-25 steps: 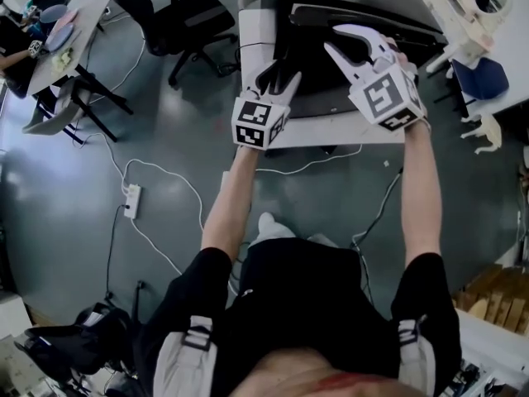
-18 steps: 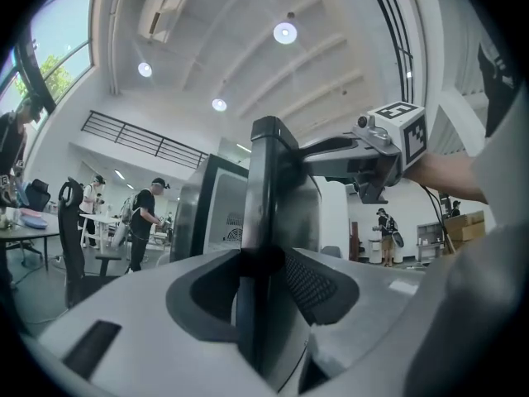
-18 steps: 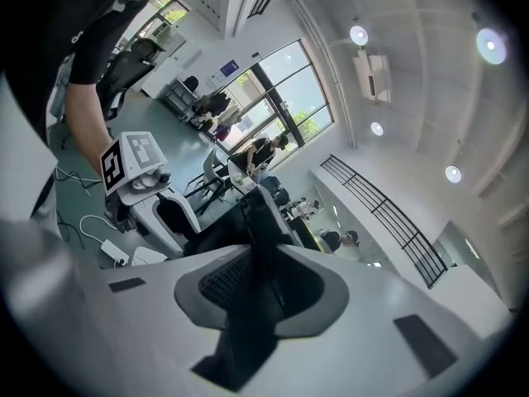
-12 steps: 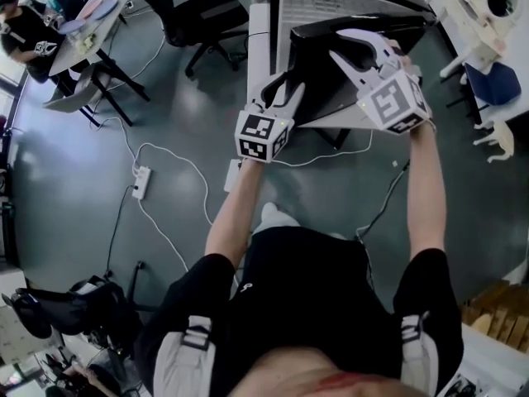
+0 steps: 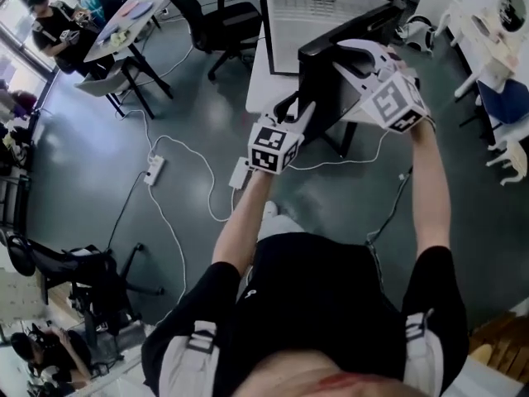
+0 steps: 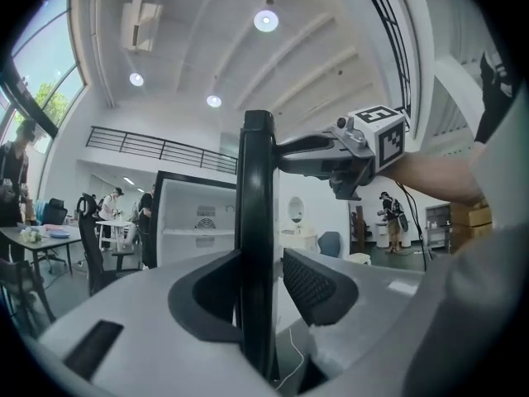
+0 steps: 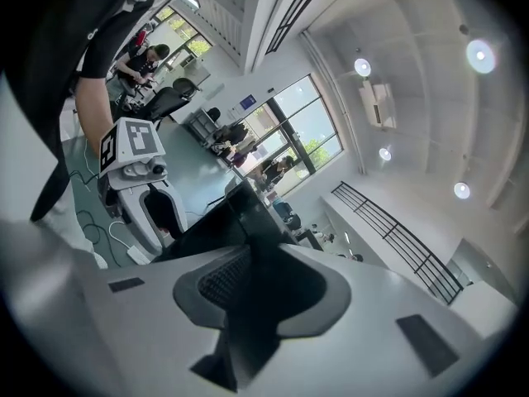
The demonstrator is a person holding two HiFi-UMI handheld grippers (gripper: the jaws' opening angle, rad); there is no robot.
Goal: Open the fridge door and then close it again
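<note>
Nearest, both forearms reach forward to the grippers, which have swung the fridge door (image 5: 324, 85) wider over the last second. Little of the cabinet's inside showed then, and now it lies open to view. The left gripper (image 5: 299, 110) straddles the door's upright free edge. Its jaws have just been closing, yet a sliver of light remains beside one pad, so it hooks the edge without clamping it. The right gripper (image 5: 351, 56), a little farther and to the right, sits over the door's top. Its jaws have just been easing apart, though the dark panel fills the space between them and looks pinched. The opening half seems nearly done, with the closing swing still to come. The door is a slim black slab seen almost edge-on, standing out toward the person from the fridge (image 5: 289, 31). The fridge's white, bare-looking interior has a round vent high on its back wall.
</note>
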